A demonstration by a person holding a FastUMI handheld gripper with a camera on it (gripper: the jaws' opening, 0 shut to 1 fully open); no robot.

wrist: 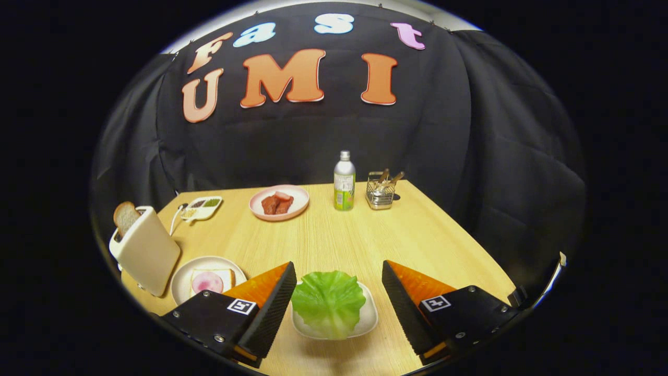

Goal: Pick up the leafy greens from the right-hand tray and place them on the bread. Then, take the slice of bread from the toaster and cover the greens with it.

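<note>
A green leaf of greens (327, 303) lies on a small white tray (368, 319) on the wooden table. My gripper (338, 279) is open, its two fingers standing either side of the leaf without touching it. To the left of the fingers, a white plate (182, 274) carries a slice of bread (225, 275) topped with a pink round of ham (207, 282). Further left stands a cream toaster (146, 250) with a slice of bread (125, 216) poking out of its slot.
Beyond the fingers sit a pink plate of red meat pieces (279, 202), a bottle (344, 181), a wire holder with utensils (381, 191) and a small divided dish of condiments (202, 207). The table's right edge (469, 245) runs close to the right finger.
</note>
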